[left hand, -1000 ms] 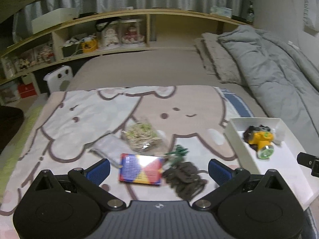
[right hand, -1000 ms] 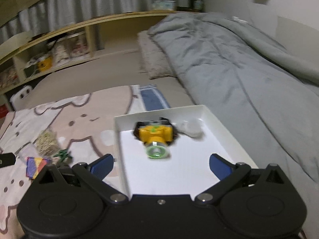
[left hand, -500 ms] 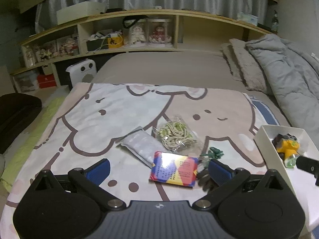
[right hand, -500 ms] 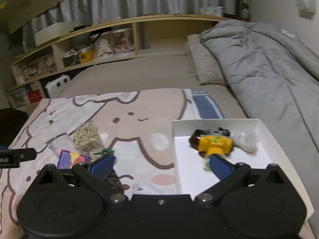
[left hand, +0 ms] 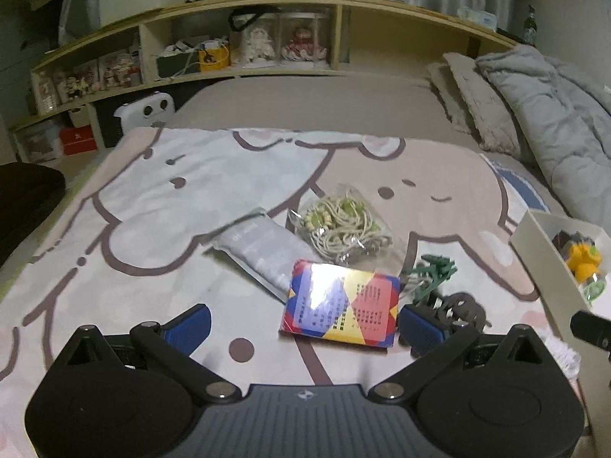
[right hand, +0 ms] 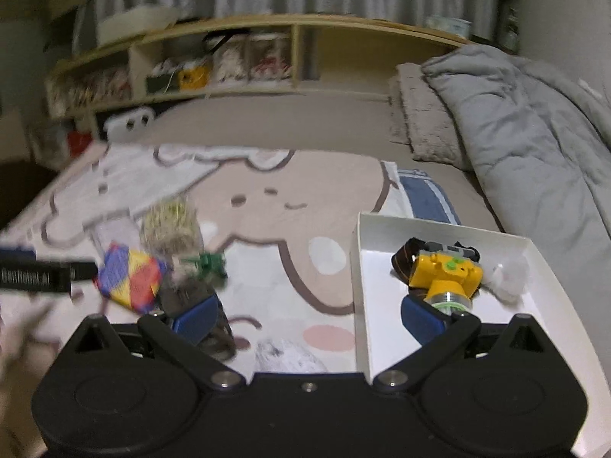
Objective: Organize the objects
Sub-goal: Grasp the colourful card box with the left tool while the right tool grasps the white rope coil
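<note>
Colourful packet (left hand: 341, 302) and green toy (left hand: 431, 271) crowd the blanket (left hand: 152, 229)

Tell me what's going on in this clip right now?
A person with two handheld grippers is tidying small items off a cartoon blanket into a white box. A yellow headlamp already lies in the box. The colorful card pack, bag of cords, grey pouch and green toy lie on the blanket. The left gripper and right gripper are open, holding nothing.

Dim room, grainy pics. Glare patch on colourful card pack (left hand: 340, 301) (light from above). Right wrist view motion-blurred, esp. left of white box (right hand: 361, 267). Fisheye bends shelf (left hand: 343, 0), corners black.
</note>
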